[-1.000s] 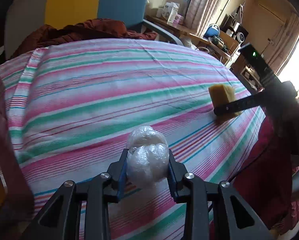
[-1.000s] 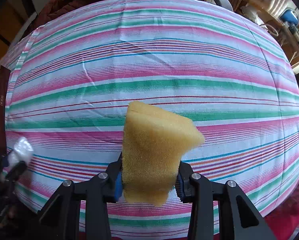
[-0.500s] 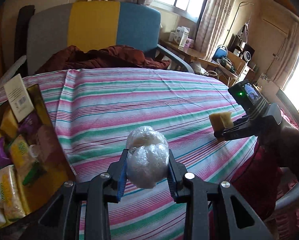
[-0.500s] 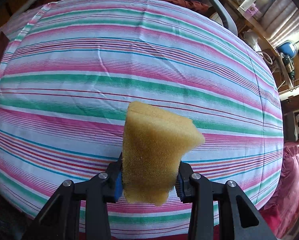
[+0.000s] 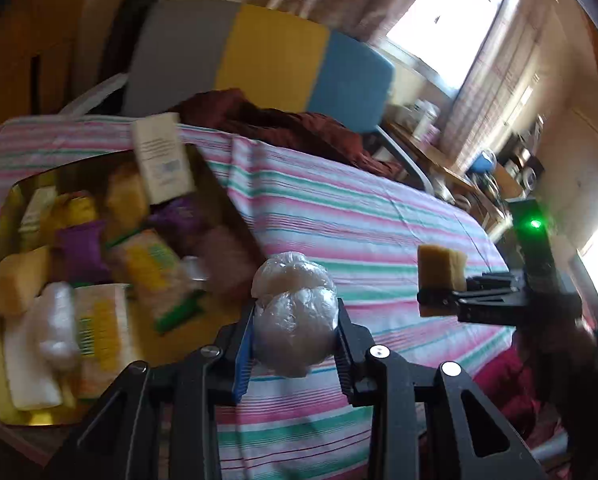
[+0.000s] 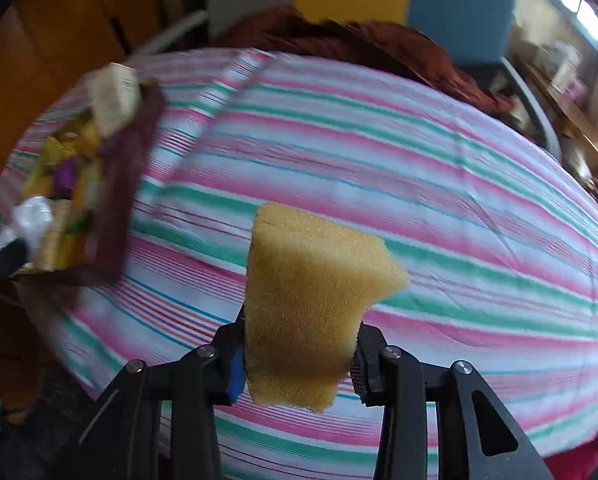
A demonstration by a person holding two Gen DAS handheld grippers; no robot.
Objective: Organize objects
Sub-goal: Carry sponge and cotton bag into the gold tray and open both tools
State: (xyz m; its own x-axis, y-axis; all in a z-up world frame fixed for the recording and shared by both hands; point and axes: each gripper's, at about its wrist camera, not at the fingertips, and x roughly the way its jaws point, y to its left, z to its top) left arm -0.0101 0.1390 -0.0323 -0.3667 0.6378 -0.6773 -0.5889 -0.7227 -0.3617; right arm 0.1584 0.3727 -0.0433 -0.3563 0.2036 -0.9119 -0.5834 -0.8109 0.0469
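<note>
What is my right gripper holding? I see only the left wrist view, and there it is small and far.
Observer: The right gripper is shut on a yellow sponge, squeezed narrow at the pads.
Operator: Does the sponge touch the striped cloth?
Observer: No, it is held above the striped cloth.
Operator: Is the box in that view?
Observer: Yes, the box of packets sits at the left edge, dark wall facing the camera.

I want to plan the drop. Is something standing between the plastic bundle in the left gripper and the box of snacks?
Nothing visible. The plastic bundle, held in the left gripper, hangs beside the open box, with only striped cloth between them.
</note>
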